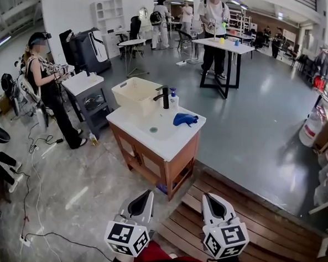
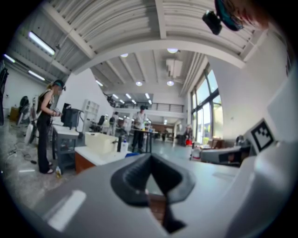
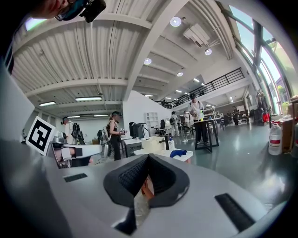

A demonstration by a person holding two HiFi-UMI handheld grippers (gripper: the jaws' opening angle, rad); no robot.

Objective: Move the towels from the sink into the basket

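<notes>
One blue towel (image 1: 185, 119) lies bunched on the white vanity top (image 1: 171, 147), just right of the sink basin (image 1: 153, 128) and far from both tools. One cream basket (image 1: 126, 101) sits at the counter's far left corner; its inside is only partly visible. One black faucet (image 1: 165, 97) stands behind the basin, with one blue-capped bottle (image 1: 173, 100) just to its right, its label too small to read. The left gripper (image 1: 144, 200) and right gripper (image 1: 209, 204) are held near, side by side, each with jaws pressed together on nothing. Each carries one marker cube with black-and-white squares. A blue thing (image 1: 161, 188) on the floor under the cabinet is partly hidden.
</notes>
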